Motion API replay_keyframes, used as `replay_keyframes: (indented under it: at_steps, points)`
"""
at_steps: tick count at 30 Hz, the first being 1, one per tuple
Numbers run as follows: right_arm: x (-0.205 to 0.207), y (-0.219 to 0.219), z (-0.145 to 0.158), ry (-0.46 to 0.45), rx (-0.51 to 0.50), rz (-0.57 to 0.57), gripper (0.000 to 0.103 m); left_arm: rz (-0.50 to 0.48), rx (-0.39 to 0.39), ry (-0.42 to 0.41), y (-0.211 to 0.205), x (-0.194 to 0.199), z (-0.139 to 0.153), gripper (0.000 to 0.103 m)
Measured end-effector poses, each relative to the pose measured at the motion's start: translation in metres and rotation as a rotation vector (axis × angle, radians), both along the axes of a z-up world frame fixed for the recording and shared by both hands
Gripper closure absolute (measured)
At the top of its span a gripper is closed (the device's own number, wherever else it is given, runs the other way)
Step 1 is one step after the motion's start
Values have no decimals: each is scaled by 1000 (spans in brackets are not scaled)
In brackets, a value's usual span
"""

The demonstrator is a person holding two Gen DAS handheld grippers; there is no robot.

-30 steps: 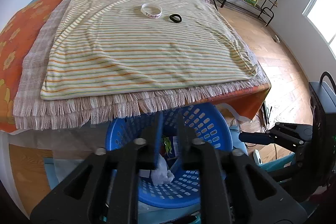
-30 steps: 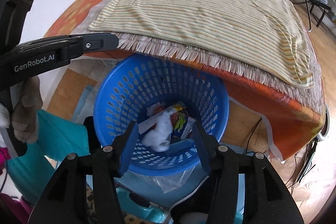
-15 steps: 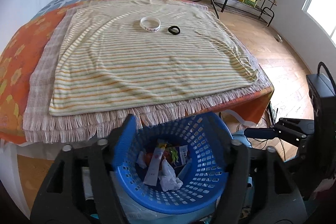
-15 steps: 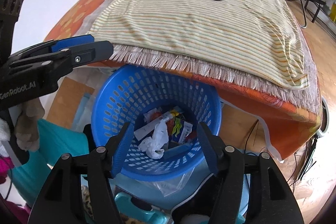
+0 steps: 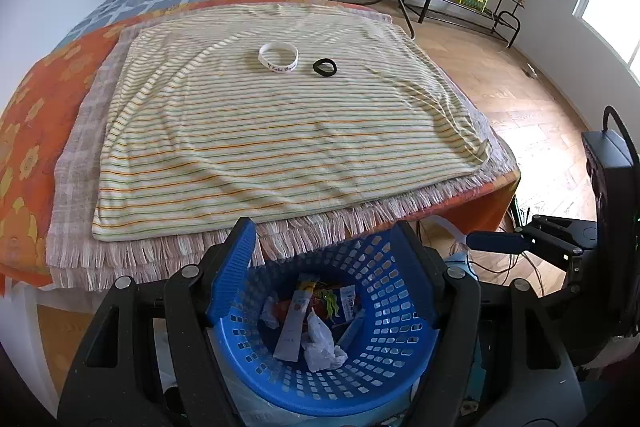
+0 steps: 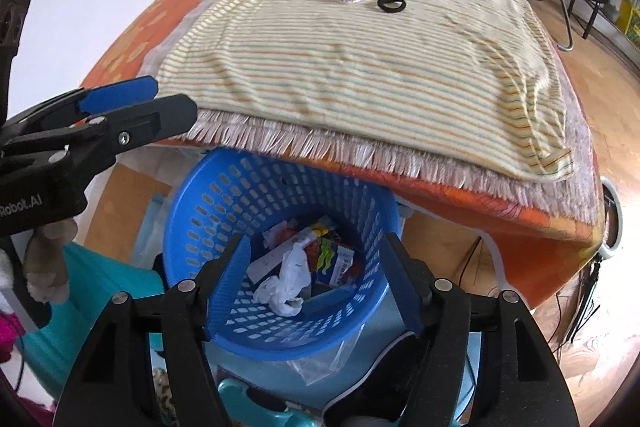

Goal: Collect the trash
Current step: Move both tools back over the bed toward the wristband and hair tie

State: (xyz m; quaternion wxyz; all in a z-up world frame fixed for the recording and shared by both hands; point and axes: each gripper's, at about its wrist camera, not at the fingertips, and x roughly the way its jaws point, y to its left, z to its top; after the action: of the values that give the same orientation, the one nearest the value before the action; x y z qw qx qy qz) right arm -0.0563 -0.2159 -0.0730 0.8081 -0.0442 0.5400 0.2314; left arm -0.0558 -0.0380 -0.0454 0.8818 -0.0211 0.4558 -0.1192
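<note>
I am holding both claws over the blue basket (image 5: 384, 379), which is sitting on the floor at the near edge of the bed (image 5: 36, 131). My left claw (image 5: 326, 275) is standing wide open with nothing between its blue pads. My right claw (image 6: 316, 279) is opening too, and nothing is between its pads either. Both are pointing down into the basket.

The trash (image 6: 286, 281) is lying at the bottom of the basket. I am seeing a crumpled white plastic bit, a long white tube (image 5: 294, 323) and some bright wrappers (image 6: 330, 259) piled together there. So that part of the job looks done to me.

On the bed, the striped cloth (image 5: 280, 135) is looking almost bare. Only two small things are resting on it, far from me: a white wristband (image 5: 278, 57) and, just to its right, a black hair tie (image 5: 324, 67). They are lying near each other but not touching.

I am guessing those two are not trash, but I cannot tell for sure. If they are, they are what is left to pick up. I am seeing no other scraps on the cloth.
</note>
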Motion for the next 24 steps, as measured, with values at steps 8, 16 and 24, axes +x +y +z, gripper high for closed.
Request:
replay_keyframes:
  at_steps: [8,16,24]
  points:
    - [18,-4,11,-28,-16,-31,35,4,19,19,7,27,7,31]
    - [58,-20,31,-63,55,-101,35,-2,66,0,13,82,20,31]
    - [116,-28,51,-134,68,-147,35,11,28,38,18,153,12,31]
